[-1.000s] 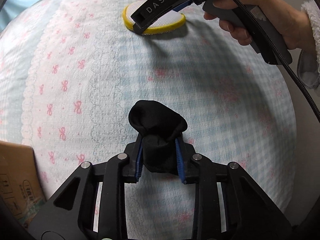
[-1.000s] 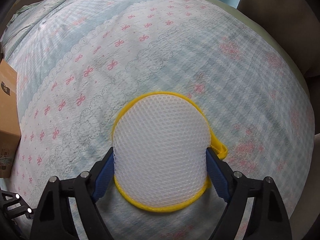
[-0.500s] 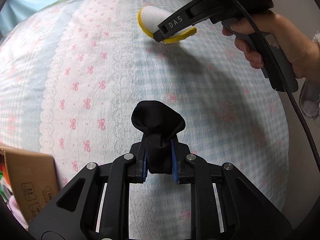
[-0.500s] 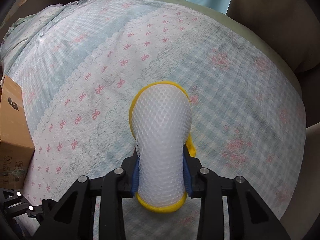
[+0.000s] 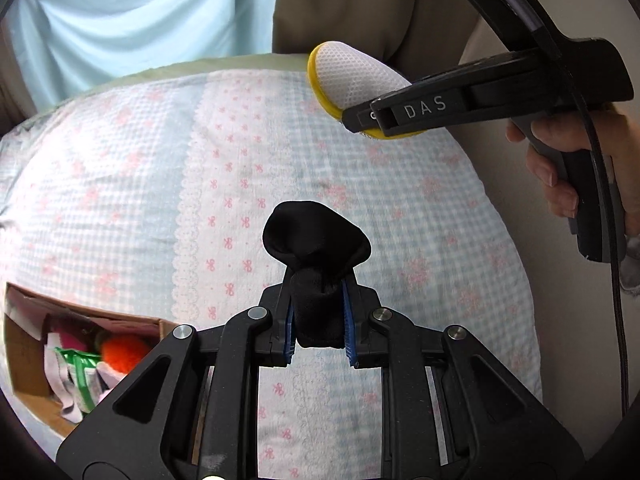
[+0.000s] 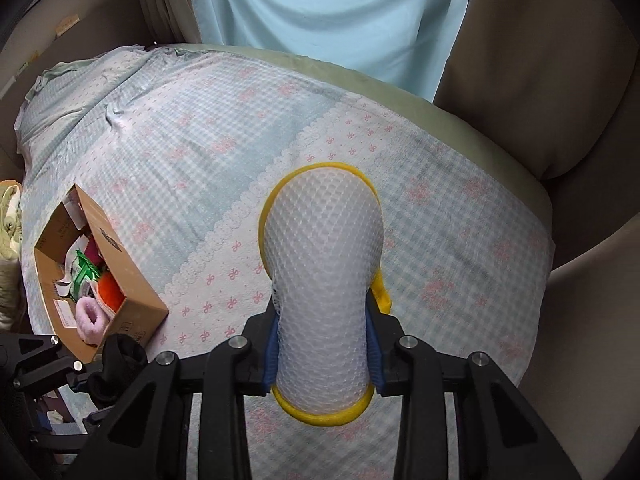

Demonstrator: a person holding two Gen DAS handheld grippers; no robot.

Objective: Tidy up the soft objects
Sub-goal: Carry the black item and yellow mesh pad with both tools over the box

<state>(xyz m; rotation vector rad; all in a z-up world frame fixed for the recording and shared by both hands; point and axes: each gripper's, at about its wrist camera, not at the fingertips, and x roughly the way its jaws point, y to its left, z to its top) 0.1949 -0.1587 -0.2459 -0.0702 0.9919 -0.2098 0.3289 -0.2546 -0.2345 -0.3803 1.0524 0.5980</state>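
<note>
My left gripper [image 5: 319, 330] is shut on a black cloth bundle [image 5: 316, 246], which it holds up above the bed. My right gripper [image 6: 322, 350] is shut on a white mesh sponge with a yellow rim [image 6: 323, 276], squeezed narrow between the blue pads and also lifted off the bed. In the left wrist view the sponge [image 5: 352, 76] hangs at the upper right in the right gripper [image 5: 372, 118], held by a hand [image 5: 560, 160]. The left gripper with the black bundle [image 6: 120, 354] shows at the lower left of the right wrist view.
An open cardboard box [image 6: 132, 280] of soft items, among them an orange ball [image 6: 110, 290] and a pink fluffy piece [image 6: 90, 318], stands at the bed's left side; the box [image 5: 24, 364] also shows lower left. The checked bedspread [image 5: 120, 200] lies below; a light blue curtain [image 6: 320, 20] hangs behind.
Both grippers have risen well above the bed with their loads. The right gripper closed on the sponge and squeezed it narrow. The box's inside has come into view.
</note>
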